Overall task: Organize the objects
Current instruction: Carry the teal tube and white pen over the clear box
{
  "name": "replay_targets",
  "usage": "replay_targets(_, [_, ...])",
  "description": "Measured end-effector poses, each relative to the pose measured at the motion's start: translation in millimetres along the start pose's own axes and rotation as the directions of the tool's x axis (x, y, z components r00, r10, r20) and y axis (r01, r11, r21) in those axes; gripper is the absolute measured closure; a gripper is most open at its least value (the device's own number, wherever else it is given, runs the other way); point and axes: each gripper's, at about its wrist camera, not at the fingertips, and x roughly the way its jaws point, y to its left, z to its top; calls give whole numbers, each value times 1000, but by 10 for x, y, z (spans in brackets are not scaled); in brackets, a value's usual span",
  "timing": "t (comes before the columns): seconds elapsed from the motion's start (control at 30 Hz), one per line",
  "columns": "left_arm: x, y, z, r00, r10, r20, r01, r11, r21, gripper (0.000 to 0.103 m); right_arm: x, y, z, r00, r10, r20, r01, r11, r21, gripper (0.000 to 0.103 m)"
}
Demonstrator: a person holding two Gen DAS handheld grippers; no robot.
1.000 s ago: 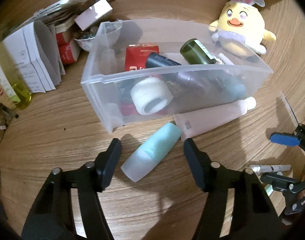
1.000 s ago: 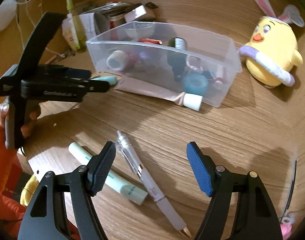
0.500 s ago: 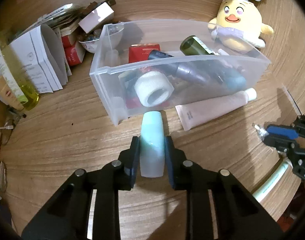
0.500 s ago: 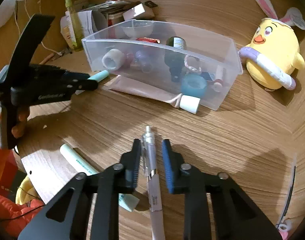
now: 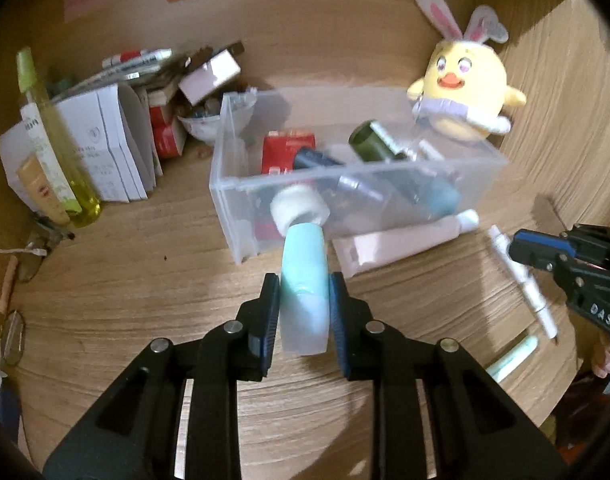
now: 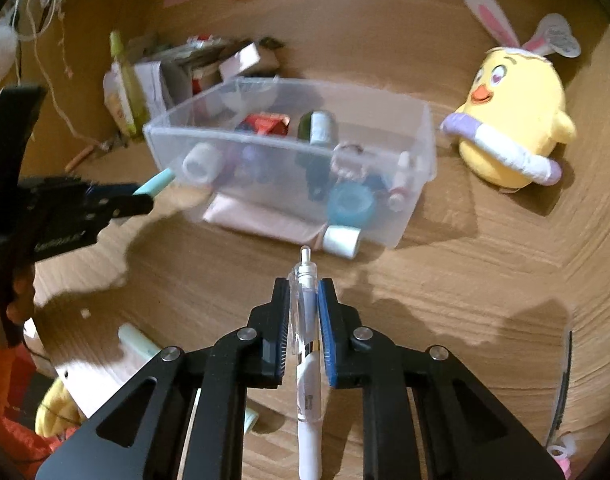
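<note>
Above the tabletop point(image 5: 105, 300), before the clear bin point(image 5: 481, 160), the left gripper point(image 5: 303, 312) clamps a mint tube point(image 5: 305, 276); the right gripper point(image 6: 303, 328) clamps a pen point(image 6: 307, 360). Readable writing: only "DAS" on the right gripper's side.

The mint-green plastic tube with a frosted cap point(image 5: 305, 300) is clamped between the left tongs point(image 5: 303, 316), and its far end points toward the clear plastic storage box point(image 5: 481, 168). The white and transparent click pen point(image 6: 307, 320) is clamped between the right tongs point(image 6: 303, 328), with its push-button end forward. The box stands on the wooden worktop point(image 5: 125, 288) and holds small bottles and jars. A pale pink squeeze tube with a white cap point(image 5: 401, 244) lies against the near wall of the box.
</note>
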Motion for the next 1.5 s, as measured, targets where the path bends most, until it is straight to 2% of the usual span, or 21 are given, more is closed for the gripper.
replay_targets(0.17, [-91, -56, 63, 999, -20, 34, 19, 1000, 3, 79, -112, -87, 82, 999, -1, 41, 0, 1000, 31, 94])
replay_targets(0.3, [-142, -104, 60, 999, -25, 44, 24, 1000, 8, 79, -49, -100, 76, 999, 32, -15, -32, 999, 29, 94])
replay_targets(0.37, [-164, -118, 65, 998, -26, 52, 26, 1000, 9, 79, 17, -86, 44, 998, 43, -49, -42, 999, 24, 88])
replay_targets(0.43, [-179, -121, 73, 998, -25, 61, 25, 1000, 6, 79, 81, -59, 0, 997, 43, -69, -42, 999, 20, 78])
replay_targets(0.47, [-187, -121, 81, 997, -31, 64, 31, 1000, 3, 79, 109, -46, -17, 996, 53, -76, -52, 998, 21, 77])
replay_targets(0.63, [-228, -147, 139, 996, -37, 86, 36, 999, 6, 79, 246, 76, -67, 992, 65, -110, -67, 998, -17, 77])
replay_targets(0.8, [-268, -170, 237, 992, -46, 116, 46, 999, 2, 79, 345, 154, -86, 991, 32, -132, -41, 997, -63, 77])
replay_targets(0.83, [-272, -172, 249, 992, -48, 120, 48, 999, 2, 79, 347, 157, -80, 991, 27, -133, -35, 997, -65, 80])
replay_targets(0.87, [-277, -178, 271, 991, -49, 128, 49, 999, 1, 79, 350, 152, -75, 991, 22, -131, -31, 998, -63, 89])
replay_targets(0.93, [-280, -185, 305, 989, -49, 137, 50, 999, 0, 79, 353, 137, -67, 991, 20, -129, -27, 998, -58, 91])
replay_targets(1.23, [-285, -157, 463, 984, -64, 164, 69, 997, -26, 79, 13, 14, 59, 1000, -4, -8, 4, 1000, -11, 91])
replay_targets(1.5, [-317, -105, 578, 980, -56, 193, 68, 996, -54, 79, -392, -101, 331, 990, -25, 140, 20, 999, 35, 93])
